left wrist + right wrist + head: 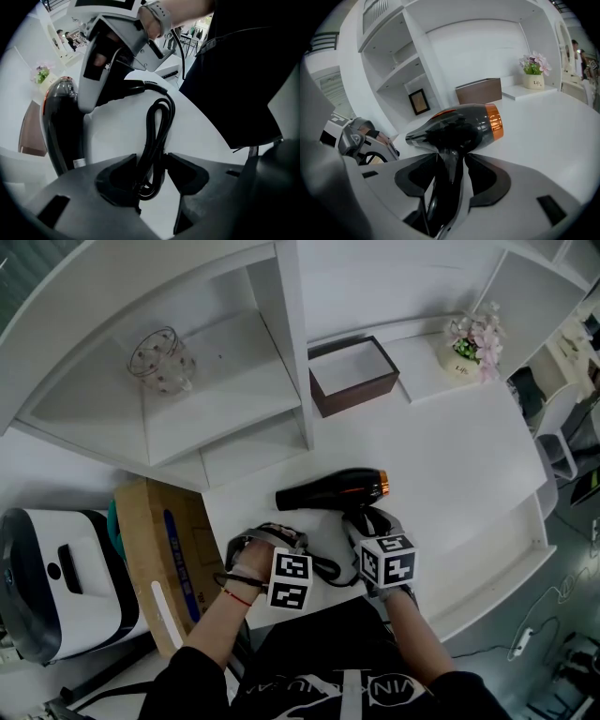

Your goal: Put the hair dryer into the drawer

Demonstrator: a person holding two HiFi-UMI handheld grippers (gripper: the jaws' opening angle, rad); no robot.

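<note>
The hair dryer [333,491] lies on the white tabletop [459,456], not yet lifted; its glossy handle [452,152] stands between the jaws of the right gripper [451,168], which are apart and astride it rather than clamped, with the barrel and orange nozzle just beyond the jaw tips. The folded cord [157,133] runs between the jaws of the left gripper [152,171]; these too stand apart, close beside the strands, with no squeeze visible.

The likely trouble is the handle: smooth and tapered, it may twist once lifted, as the heavy barrel beyond the tips would swing downward; a bite low on the handle would worsen this. If the left jaws catch only one strand, the rest of the loop may drop and snag; pulling the two grippers apart would tug the dryer askew. No drawer shows in any view.
</note>
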